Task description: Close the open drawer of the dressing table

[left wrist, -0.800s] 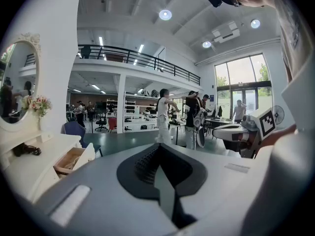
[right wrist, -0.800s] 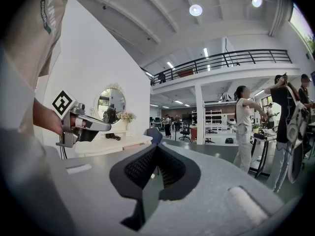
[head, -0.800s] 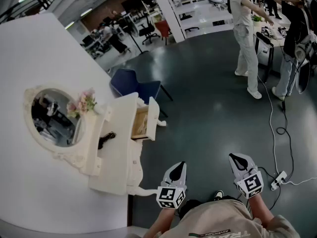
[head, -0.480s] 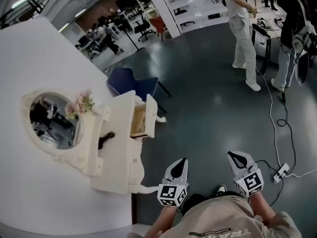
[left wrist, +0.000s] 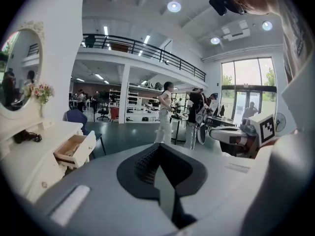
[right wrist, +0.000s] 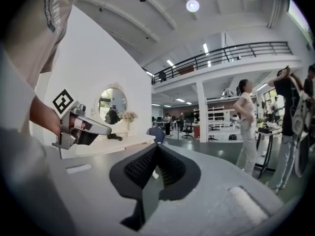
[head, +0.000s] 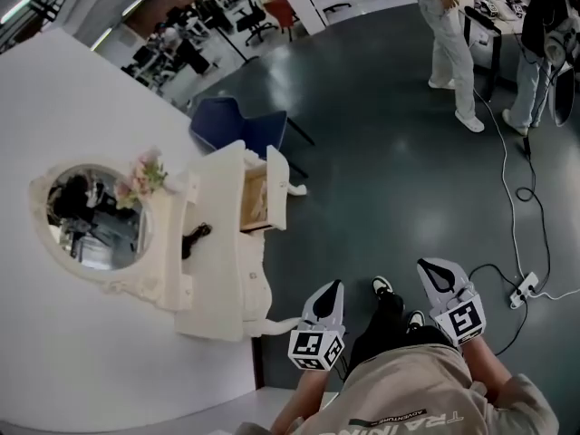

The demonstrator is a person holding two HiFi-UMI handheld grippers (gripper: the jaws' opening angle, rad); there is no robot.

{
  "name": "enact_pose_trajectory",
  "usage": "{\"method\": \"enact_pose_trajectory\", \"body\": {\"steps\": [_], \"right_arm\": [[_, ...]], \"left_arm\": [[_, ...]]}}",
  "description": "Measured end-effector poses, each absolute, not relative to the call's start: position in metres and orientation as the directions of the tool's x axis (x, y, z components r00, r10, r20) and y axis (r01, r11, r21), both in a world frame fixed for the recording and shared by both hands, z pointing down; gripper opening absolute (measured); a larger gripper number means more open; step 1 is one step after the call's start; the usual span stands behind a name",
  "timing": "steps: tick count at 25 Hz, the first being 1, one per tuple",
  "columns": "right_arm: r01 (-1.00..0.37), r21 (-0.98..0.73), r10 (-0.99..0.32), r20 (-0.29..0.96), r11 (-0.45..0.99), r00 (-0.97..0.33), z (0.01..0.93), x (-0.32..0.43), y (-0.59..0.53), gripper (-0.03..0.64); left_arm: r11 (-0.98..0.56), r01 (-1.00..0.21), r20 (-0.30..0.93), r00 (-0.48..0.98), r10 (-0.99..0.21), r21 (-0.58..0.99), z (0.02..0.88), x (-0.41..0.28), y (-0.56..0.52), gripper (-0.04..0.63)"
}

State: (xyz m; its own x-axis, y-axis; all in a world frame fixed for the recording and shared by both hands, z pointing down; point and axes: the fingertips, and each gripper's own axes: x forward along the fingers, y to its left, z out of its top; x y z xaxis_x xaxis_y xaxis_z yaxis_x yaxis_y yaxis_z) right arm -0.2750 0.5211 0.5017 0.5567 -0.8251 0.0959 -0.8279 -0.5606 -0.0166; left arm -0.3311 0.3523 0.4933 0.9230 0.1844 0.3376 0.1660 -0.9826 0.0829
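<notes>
- The left claw (head: 333, 288) and the right claw (head: 433, 268) are pale grey moulded shells with black ribbed pads. Each carries a white cube printed with black square markers.
- In its own view, each claw's two pads meet in a point, pressed together with nothing between them.
- Both claws hang over the dark, glossy floor (head: 390, 170), well apart from the desk (head: 217, 270). The left one is nearer the desk's front edge.
- The desk is cream-painted with scrolled, carved edges and a curved leg, and it stands against a plain white wall.
- The drawer (head: 256, 200) stands pulled out from the desk's front edge, towards its far corner. It has pale bare wood inside and a cream front panel with a wavy outline; its contents cannot be made out.
- An oval mirror (head: 95, 227) in a carved cream frame rises at the desk's back edge, with pink and white flowers (head: 143, 175) near the far back corner.
- A small dark object (head: 195, 238) lies on the desk top, too small to identify.
- A blue chair (head: 237, 125) past the desk's far end is partly hidden by it.
</notes>
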Motion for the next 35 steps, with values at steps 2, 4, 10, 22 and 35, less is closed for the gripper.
{"method": "enact_pose_trajectory", "body": {"steps": [2, 4, 10, 22, 35], "right_arm": [[-0.820, 0.004, -0.817, 0.091, -0.572, 0.570, 0.499, -0.267, 0.519, 0.002], [-0.821, 0.008, -0.815, 0.115, -0.571, 0.568, 0.502, -0.256, 0.515, 0.002], [-0.812, -0.033, -0.805, 0.161, -0.582, 0.571, 0.500, -0.199, 0.487, 0.002], [-0.859, 0.091, -0.854, 0.094, -0.504, 0.512, 0.426, -0.096, 0.365, 0.003], [-0.897, 0.017, -0.875, 0.215, -0.441, 0.434, 0.472, -0.019, 0.321, 0.003]], "left_arm": [[-0.981, 0.158, 0.343, 0.921, 0.186, 0.109, 0.500, -0.321, 0.347, 0.017], [-0.980, 0.177, 0.346, 0.917, 0.198, 0.091, 0.504, -0.305, 0.345, 0.017], [-0.966, 0.236, 0.270, 0.928, 0.256, 0.102, 0.488, -0.235, 0.330, 0.017], [-0.955, 0.279, 0.207, 0.933, 0.293, 0.096, 0.463, -0.129, 0.260, 0.017], [-0.958, 0.194, 0.230, 0.943, 0.242, 0.213, 0.474, -0.069, 0.211, 0.017]]}}
